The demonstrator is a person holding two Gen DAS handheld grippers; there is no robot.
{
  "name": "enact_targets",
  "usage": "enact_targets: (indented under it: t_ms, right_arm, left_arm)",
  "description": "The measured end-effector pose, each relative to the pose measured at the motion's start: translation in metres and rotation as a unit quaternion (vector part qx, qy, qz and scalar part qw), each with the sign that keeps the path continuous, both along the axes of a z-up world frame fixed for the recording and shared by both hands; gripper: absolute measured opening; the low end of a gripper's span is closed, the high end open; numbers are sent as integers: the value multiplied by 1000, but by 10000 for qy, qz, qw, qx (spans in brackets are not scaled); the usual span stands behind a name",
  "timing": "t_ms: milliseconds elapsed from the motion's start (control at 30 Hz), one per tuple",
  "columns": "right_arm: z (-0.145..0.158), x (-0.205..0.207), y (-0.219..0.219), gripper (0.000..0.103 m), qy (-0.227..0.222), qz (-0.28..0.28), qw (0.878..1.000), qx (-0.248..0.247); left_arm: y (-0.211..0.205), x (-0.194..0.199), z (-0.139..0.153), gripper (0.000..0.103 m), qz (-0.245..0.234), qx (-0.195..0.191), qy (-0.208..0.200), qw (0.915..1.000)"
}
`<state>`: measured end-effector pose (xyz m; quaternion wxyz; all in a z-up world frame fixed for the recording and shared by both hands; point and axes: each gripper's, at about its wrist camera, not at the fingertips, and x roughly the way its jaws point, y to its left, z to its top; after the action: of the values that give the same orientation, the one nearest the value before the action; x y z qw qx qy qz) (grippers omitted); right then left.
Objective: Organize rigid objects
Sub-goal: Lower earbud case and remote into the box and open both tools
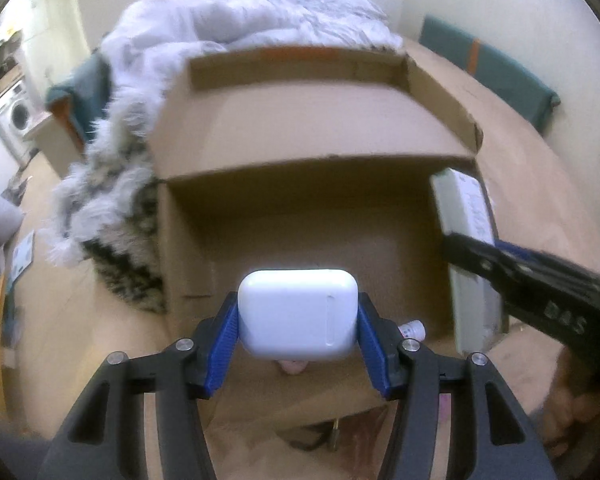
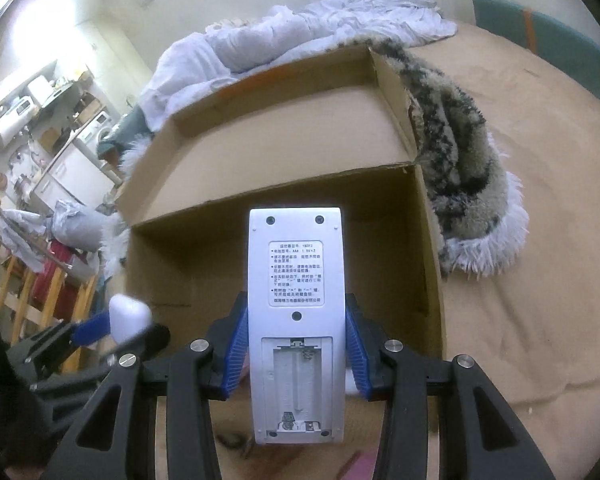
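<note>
My left gripper [image 1: 298,322] is shut on a white earbud case [image 1: 298,314] and holds it over the front of an open cardboard box [image 1: 300,136]. My right gripper [image 2: 296,340] is shut on a white remote control [image 2: 296,308], back side up with its battery bay uncovered, over the same box [image 2: 428,248]. The remote [image 1: 466,240] and the right gripper show at the right in the left wrist view. The earbud case [image 2: 129,318] shows at the lower left in the right wrist view. A small white bottle [image 1: 412,328] lies low in the box.
The box stands on a bed with a tan sheet [image 2: 540,200]. A furry grey-white blanket [image 2: 460,184] and a white duvet [image 1: 240,28] lie against the box. Kitchen units and a washing machine [image 1: 18,116] stand far left.
</note>
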<state>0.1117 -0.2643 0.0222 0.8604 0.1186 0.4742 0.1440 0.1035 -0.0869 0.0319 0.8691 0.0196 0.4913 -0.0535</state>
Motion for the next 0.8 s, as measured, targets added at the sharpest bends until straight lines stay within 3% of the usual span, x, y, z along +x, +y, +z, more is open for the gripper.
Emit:
enact_targets:
  t_ms: [233, 333, 467, 800]
  right_arm:
    - [-38, 25, -4, 45, 297, -19, 9996, -19]
    - [-39, 21, -1, 45, 197, 16, 9997, -139]
    - [-41, 21, 7, 45, 79, 135, 9991, -392]
    - [-53, 26, 21, 45, 68, 267, 9969, -731]
  left_arm:
    - [-10, 24, -45, 52, -32, -15, 338, 9994]
    - [-9, 25, -55, 52, 77, 48, 238, 9997]
    - [-9, 29, -67, 52, 121, 32, 441, 9990]
    - [-13, 30, -83, 52, 209, 203, 513, 9983]
